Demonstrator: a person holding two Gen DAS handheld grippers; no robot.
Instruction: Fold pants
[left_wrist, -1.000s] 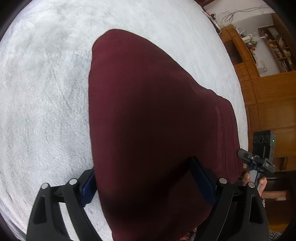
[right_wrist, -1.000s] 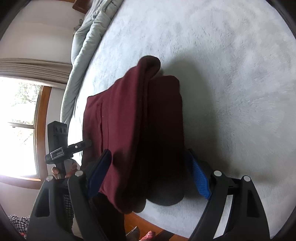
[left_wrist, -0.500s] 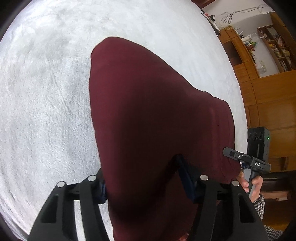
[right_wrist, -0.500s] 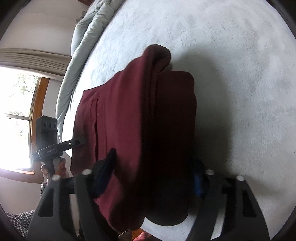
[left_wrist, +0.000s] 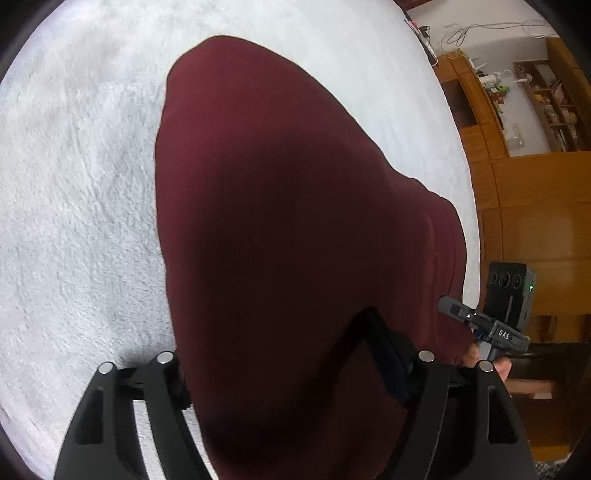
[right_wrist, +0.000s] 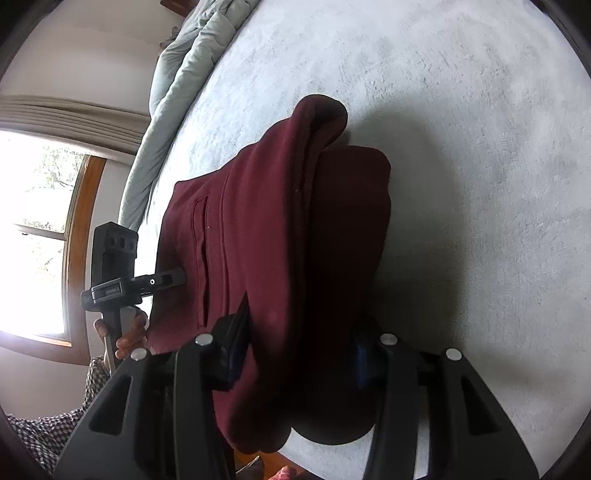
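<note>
Dark red pants (left_wrist: 295, 184) lie folded into a thick stack on a white fleecy bed cover (left_wrist: 74, 184). My left gripper (left_wrist: 277, 350) straddles the near end of the stack. Its jaws are opening, and both pads still touch the cloth that fills the gap. In the right wrist view the pants (right_wrist: 277, 203) show a pocket seam and a rolled far end. My right gripper (right_wrist: 299, 325) is closing on the near edge with the cloth pinched between its pads. Each view shows the other gripper at the pants' side: the right gripper (left_wrist: 480, 325) and the left gripper (right_wrist: 147, 282).
A grey duvet (right_wrist: 177, 74) is bunched along the bed's far edge, below a bright window (right_wrist: 33, 240). Wooden cabinets and shelves (left_wrist: 524, 206) stand beyond the other side. The bed cover (right_wrist: 480, 184) spreads wide around the pants. A checked sleeve (right_wrist: 44, 435) is at the lower left.
Both pairs of jaws came in from wide apart onto the near end of the pants. The left pair then spread a little again. The right pair kept narrowing.
</note>
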